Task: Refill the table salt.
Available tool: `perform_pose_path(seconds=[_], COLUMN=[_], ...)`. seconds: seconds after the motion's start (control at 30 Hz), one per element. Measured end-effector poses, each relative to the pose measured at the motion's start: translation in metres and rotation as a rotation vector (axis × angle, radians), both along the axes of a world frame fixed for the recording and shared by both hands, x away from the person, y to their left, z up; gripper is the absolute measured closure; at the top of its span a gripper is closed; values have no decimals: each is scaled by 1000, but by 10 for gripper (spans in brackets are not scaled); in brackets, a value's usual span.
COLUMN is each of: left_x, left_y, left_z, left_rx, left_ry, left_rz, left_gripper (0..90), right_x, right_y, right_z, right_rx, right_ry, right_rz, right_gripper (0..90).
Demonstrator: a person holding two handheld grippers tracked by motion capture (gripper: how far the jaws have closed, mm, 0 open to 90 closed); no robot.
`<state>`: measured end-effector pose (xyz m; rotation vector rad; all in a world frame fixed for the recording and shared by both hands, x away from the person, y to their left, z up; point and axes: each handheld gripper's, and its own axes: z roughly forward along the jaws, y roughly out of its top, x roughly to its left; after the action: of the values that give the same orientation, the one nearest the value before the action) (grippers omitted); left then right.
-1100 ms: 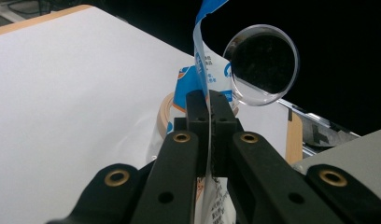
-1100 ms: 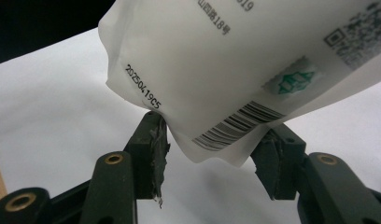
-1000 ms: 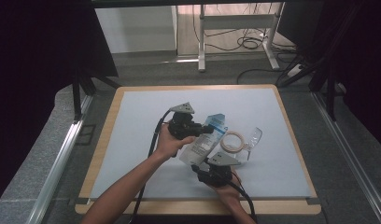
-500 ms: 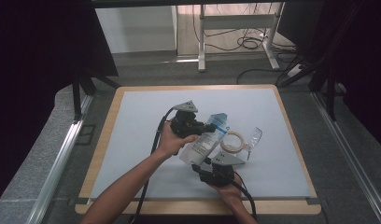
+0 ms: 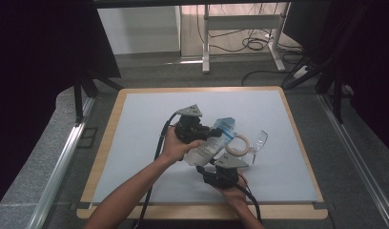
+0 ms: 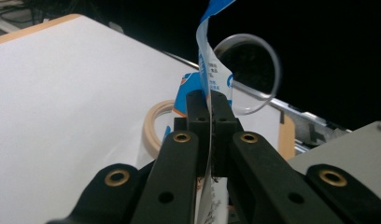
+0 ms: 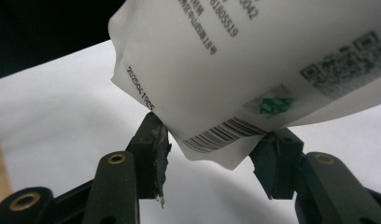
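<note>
While the left claw (image 6: pixel 209 100) stands clamped tight on the thin edge of a pouch (image 6: pixel 212 70), the pouch hangs raised above the white surface (image 6: pixel 72 93), its blue and white printed film rising between the two black fingers (image 6: pixel 198 116) and curling up past them. In the high view the pouch (image 5: pixel 211 143) sits near the middle of the surface (image 5: pixel 149 114), tilted, with the left claw (image 5: pixel 207 131) gripping it from the left side and the person's left hand (image 5: pixel 176 145) wrapped around the claw's body.

The right claw (image 7: pixel 209 144) comes at the pouch from below. Its jaws stand about half open on either side of the pouch's lower corner (image 7: pixel 216 140), where a barcode and small print show; the left pad looks to touch the film and the right one sits just beside it, but I cannot tell whether they press on it. In the high view the right claw (image 5: pixel 221 164) lies just under the pouch, with the right hand (image 5: pixel 235 188) behind it near the front edge of the surface.

A tan ring (image 5: pixel 239 144) lies on the surface just right of the pouch, and a clear ring-like piece (image 5: pixel 260 140) lies beside it, farther right. The left gripper view shows the tan ring (image 6: pixel 153 126) behind the fingers and the clear ring (image 6: pixel 254 70) beyond the pouch.
</note>
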<state>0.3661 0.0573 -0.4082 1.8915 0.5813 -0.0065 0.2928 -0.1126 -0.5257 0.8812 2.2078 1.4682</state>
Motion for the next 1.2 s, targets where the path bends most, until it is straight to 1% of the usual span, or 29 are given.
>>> perform_pose_path(seconds=[0.07, 0.13, 0.17, 0.2, 0.3, 0.37, 0.43, 0.5, 0.53, 0.6, 0.67, 0.7, 0.77, 0.83, 0.9, 1.07, 1.17, 1.2], left_x=[-4, -6, -7, -7, -7, -6, -6, -6, -6, -6, -6, -5, -5, -6, -6, -2, 0, 1], left_y=[2, 5, 6, 8, 13, 15, 16, 17, 17, 16, 16, 16, 14, 12, 11, 10, 8, 8], left_z=[2, 4, 5, 5, 6, 6, 6, 6, 6, 6, 6, 5, 5, 6, 6, 5, 6, 6], left_rx=[-7, -9, -13, -14, -25, -27, -36, -44, -46, -45, -49, -62, -65, -54, -46, -35, -21, -17], left_ry=[-13, -23, -21, -24, -21, -22, -19, -12, -13, -17, -12, -2, -1, -6, -11, -8, -5, -4], left_rz=[2, 2, 6, 6, 16, 23, 27, 22, 24, 24, 27, 25, 28, 26, 28, 27, 25, 24], left_gripper=[900, 900, 900, 900, 900, 900, 900, 900, 900, 900, 900, 900, 900, 900, 900, 900, 900, 900], right_x=[1, 3, 4, 5, 8, 9, 10, 11, 11, 11, 9, 9, 8, 9, 9, 8, 6, 5], right_y=[4, 8, 10, 12, 18, 23, 26, 30, 31, 33, 32, 32, 31, 29, 27, 23, 20, 20], right_z=[0, 0, 0, 0, -1, -1, -2, -4, -5, -5, -4, -3, -2, -2, -1, 0, 0, 1], right_rx=[-32, -46, -52, -63, -86, -93, -114, -129, -142, -141, -125, -123, -110, -87, -52, -15, 10, 14], right_ry=[-38, -56, -66, -88, -120, -128, -140, -130, -134, -140, -146, -151, -150, -137, -114, -89, -56, -52], right_rz=[-10, -28, -33, -38, -64, -75, -94, -115, -130, -136, -139, -142, -138, -133, -111, -51, -27, -20], right_gripper=[485, 480, 473, 465, 452, 442, 437, 429, 428, 429, 439, 444, 447, 466, 487, 508, 513, 514])
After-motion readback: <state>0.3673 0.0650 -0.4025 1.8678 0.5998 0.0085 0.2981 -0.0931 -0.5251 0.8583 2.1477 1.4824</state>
